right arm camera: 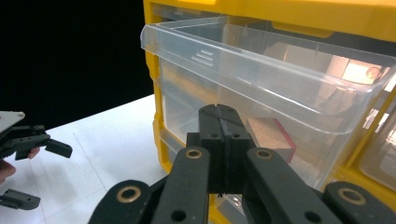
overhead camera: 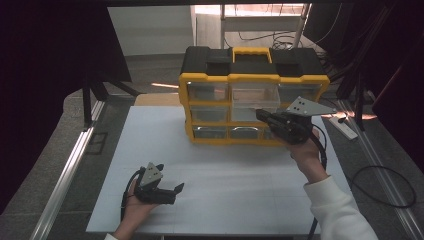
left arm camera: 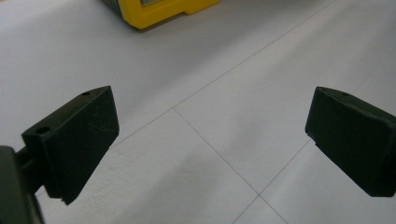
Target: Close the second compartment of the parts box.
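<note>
Nearest to me, my left gripper (overhead camera: 167, 191) rests low over the white worktop (overhead camera: 225, 175), its jaws spread wide with nothing between them; through its own view I see matte black, blocky pads (left arm camera: 77, 140) over a smooth board scored by thin seams. It is idle, well apart from the work.

Farther out, my right gripper (right arm camera: 219, 140) has its jaws pressed fully together, empty, with the tips right at the front wall of a clear plastic drawer (right arm camera: 261, 88). That drawer stands pulled partway out of the yellow-framed organizer (overhead camera: 254, 102), in its middle row. I judge I am in the drawer-handling step, either nudging it shut or about to hook its lip.

The drawer is thin, glossy and see-through, with a ridged tab on its rim; something boxy and reddish (right arm camera: 271, 135) lies inside, too blurred to name. To push it home I need a straight, level press at the centre of the front, or it may skew and jam in the rigid frame.
</note>
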{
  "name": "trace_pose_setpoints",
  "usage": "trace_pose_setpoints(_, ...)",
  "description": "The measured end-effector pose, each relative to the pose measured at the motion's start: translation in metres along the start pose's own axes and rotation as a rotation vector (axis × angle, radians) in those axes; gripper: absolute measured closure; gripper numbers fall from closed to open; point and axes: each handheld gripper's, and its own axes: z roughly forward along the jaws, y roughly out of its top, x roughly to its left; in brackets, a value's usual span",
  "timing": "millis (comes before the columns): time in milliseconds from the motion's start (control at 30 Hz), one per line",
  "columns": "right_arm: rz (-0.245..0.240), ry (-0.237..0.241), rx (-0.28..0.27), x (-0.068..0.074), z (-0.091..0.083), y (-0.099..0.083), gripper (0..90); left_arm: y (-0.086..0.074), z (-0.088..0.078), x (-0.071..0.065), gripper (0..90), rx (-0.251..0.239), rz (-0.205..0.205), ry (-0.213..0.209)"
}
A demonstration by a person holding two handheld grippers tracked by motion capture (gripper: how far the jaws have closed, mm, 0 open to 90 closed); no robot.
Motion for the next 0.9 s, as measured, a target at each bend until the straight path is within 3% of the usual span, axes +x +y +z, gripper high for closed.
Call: trace_pose_setpoints(900, 0.03, -0.052, -0.003, -0.016, 0.021, 0.001, 89.5, 0.0, -0.001, 0.001, 2.7, -0.003, -0.004, 0.005)
